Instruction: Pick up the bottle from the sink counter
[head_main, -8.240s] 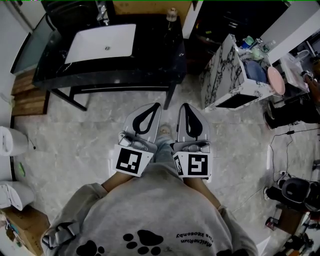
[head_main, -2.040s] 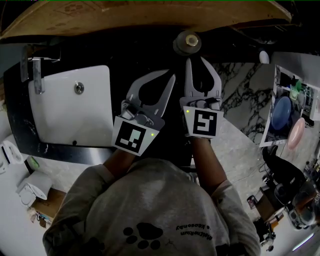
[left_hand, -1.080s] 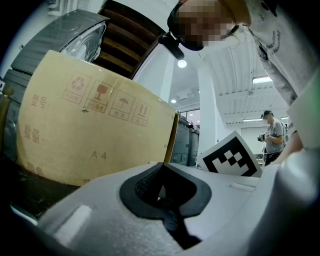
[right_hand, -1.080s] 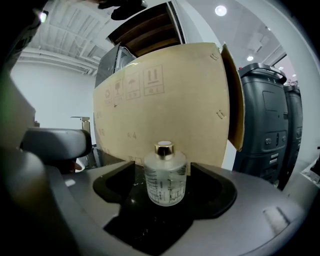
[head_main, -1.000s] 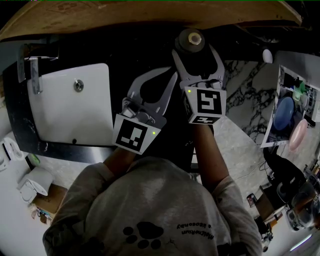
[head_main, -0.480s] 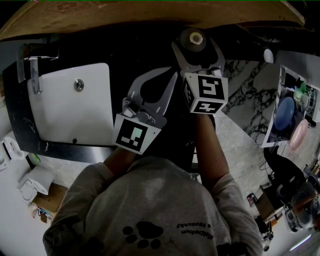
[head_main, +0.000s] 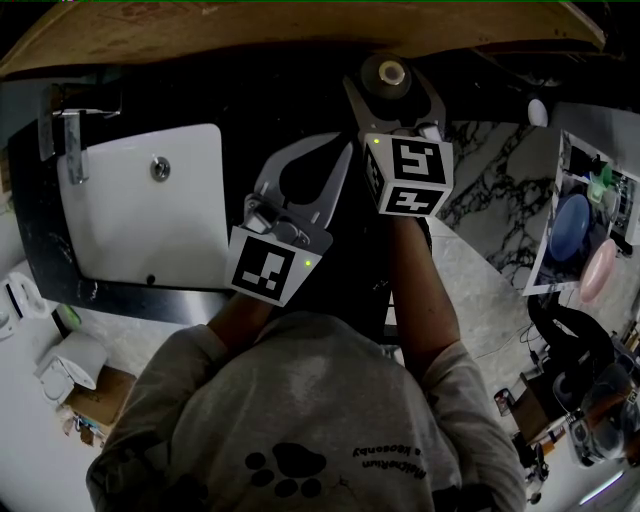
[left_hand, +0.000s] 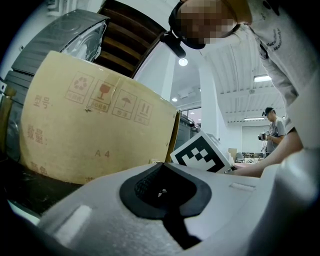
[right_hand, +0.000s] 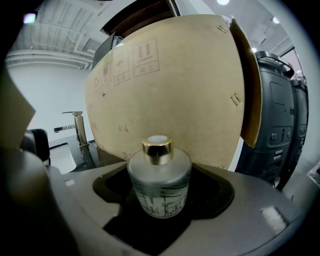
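Note:
A squat frosted-glass bottle (head_main: 386, 74) (right_hand: 159, 182) with a gold cap and a line drawing on its side stands upright at the back of the black sink counter (head_main: 250, 110). My right gripper (head_main: 392, 90) (right_hand: 162, 167) reaches around it, one jaw on each side. Dark gaps show between the bottle and both jaws, so the gripper is open. Its jaws have just been closing a little with the bottle between them. My left gripper (head_main: 343, 152) (left_hand: 159, 164) hovers level over the counter left of the bottle, tips together and holding nothing.
A large cardboard sheet (head_main: 300, 30) (right_hand: 175, 85) (left_hand: 90, 130) leans right behind the bottle. The white sink basin (head_main: 140, 215) and a chrome faucet (head_main: 65, 130) lie to the left. A marble-patterned cabinet (head_main: 490, 200) stands to the right of the counter.
My right gripper has slid forward and tipped down, so its jaws now reach further around the bottle. The left gripper has stayed where it was.

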